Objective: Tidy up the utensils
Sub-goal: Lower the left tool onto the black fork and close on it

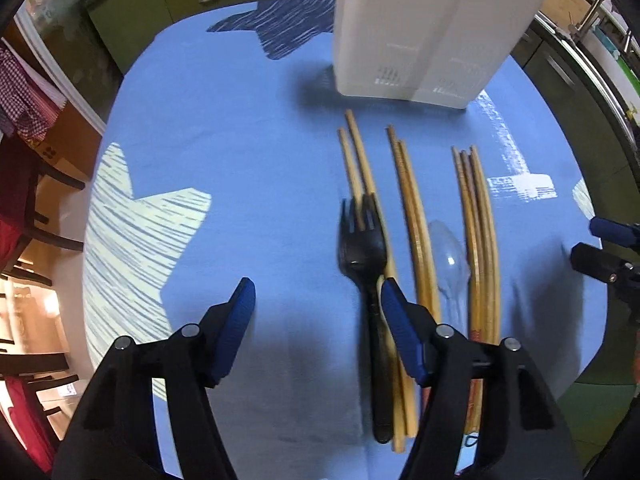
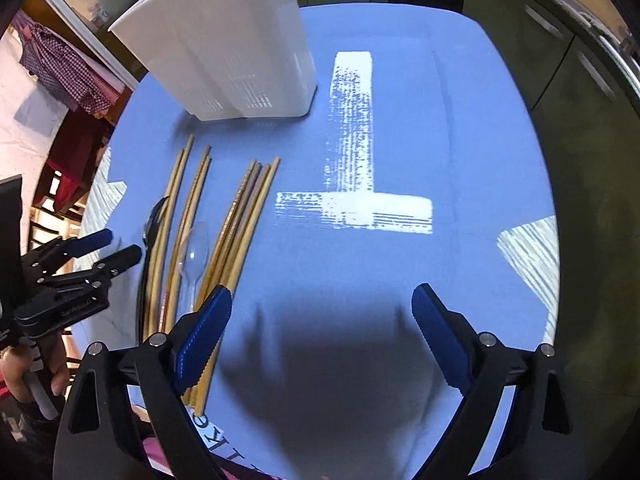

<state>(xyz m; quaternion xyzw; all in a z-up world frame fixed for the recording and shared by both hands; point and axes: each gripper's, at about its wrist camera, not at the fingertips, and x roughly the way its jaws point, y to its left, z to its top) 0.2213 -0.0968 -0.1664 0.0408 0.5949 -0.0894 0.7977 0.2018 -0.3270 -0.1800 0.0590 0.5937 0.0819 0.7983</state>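
Fingers of the left gripper (image 1: 318, 308) are spread wide and hold nothing; its right finger (image 1: 400, 328) hangs just over the handle of the black fork (image 1: 366, 264), so the fork lies at the right side of the gap, not centred in it. The fork's long axis runs straight away from the fingers, tines far, overlapping the nearest chopstick pair (image 1: 360, 168). A small shift right would likely bring the handle between the fingers — the left gripper is clearly the nearer one.

Right of the fork lie a second pair (image 1: 412, 208), a clear spoon (image 1: 454, 260) and a bundle of chopsticks (image 1: 480, 216), all parallel and close together, leaving little room between them.

The right gripper (image 2: 322, 320) is also wide open and empty, over bare blue tabletop (image 2: 460, 140) with free space around it — its left finger (image 2: 204, 332) overlaps the bundle's near ends.

Farthest stands the white holder (image 1: 420, 28), upright just beyond the chopstick tips.
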